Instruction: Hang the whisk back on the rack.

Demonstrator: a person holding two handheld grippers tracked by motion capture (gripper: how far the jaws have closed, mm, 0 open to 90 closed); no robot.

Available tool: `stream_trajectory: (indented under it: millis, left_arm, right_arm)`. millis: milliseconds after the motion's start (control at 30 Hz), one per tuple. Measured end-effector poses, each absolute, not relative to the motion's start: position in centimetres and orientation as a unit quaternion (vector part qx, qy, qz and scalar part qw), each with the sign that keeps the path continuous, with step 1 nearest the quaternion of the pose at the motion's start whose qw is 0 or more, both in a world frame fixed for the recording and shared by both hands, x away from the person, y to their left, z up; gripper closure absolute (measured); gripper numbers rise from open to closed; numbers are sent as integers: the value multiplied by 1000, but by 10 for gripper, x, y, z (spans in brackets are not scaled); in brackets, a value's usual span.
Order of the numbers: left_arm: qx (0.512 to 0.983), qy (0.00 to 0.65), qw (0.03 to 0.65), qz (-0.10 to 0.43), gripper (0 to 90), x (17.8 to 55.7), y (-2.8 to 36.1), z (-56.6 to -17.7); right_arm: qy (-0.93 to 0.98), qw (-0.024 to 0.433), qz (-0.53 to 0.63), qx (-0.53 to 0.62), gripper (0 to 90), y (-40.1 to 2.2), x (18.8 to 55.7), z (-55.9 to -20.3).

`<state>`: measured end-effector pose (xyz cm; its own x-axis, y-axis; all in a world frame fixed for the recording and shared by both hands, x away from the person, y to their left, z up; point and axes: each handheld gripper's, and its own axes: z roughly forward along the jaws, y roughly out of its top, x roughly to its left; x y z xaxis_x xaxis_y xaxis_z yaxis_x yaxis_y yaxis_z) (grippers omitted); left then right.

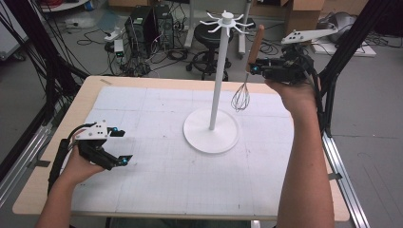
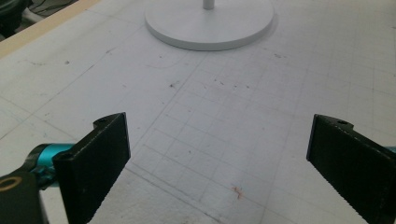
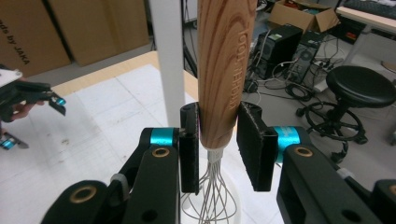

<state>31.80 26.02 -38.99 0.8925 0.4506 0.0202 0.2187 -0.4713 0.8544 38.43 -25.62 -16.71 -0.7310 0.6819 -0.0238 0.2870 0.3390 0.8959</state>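
A whisk with a wooden handle (image 1: 255,43) and a wire head (image 1: 241,98) hangs upright in the air, right of the white stand's pole (image 1: 219,78). My right gripper (image 1: 253,68) is shut on the lower end of the handle (image 3: 220,84), wires pointing down (image 3: 211,196). The stand has a round base (image 1: 211,134) and a ring of hooks at its top (image 1: 226,21), near the height of the handle's tip. My left gripper (image 1: 120,146) rests open at the mat's left side; its pads (image 2: 100,158) have nothing between them and face the stand's base (image 2: 210,23).
A white gridded mat (image 1: 161,161) covers the wooden table (image 1: 90,90). Behind the table stand a black stool (image 1: 211,35), computer towers (image 1: 142,23) and cables on the floor. Dark frame posts (image 1: 347,42) rise at both sides.
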Motion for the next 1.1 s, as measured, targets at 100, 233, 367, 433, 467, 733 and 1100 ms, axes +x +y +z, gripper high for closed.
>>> stream_trajectory:
  millis: [100, 233, 367, 433, 467, 733, 1100]
  left_arm:
    - [849, 197, 474, 123, 67, 318, 261, -390]
    - [850, 197, 474, 123, 67, 318, 261, -390]
    - [849, 196, 475, 122, 68, 318, 261, -390]
    - [849, 196, 475, 122, 68, 319, 261, -390]
    - [849, 196, 475, 122, 67, 319, 261, -390]
    - [849, 198, 475, 122, 67, 318, 260, -390]
    - [850, 196, 474, 122, 68, 319, 261, -390]
  right_arm:
    - [793, 203, 482, 313, 705, -255, 389, -165]
    - [792, 203, 477, 323, 705, -255, 394, -163]
    - [790, 205, 478, 324, 705, -254, 398, -160]
    - [790, 207, 478, 323, 705, -254, 399, -159]
    - [791, 205, 476, 326, 705, -253, 399, -159]
    - [794, 204, 472, 324, 705, -248, 400, -157]
    - [799, 203, 470, 314, 705, -243, 399, -159]
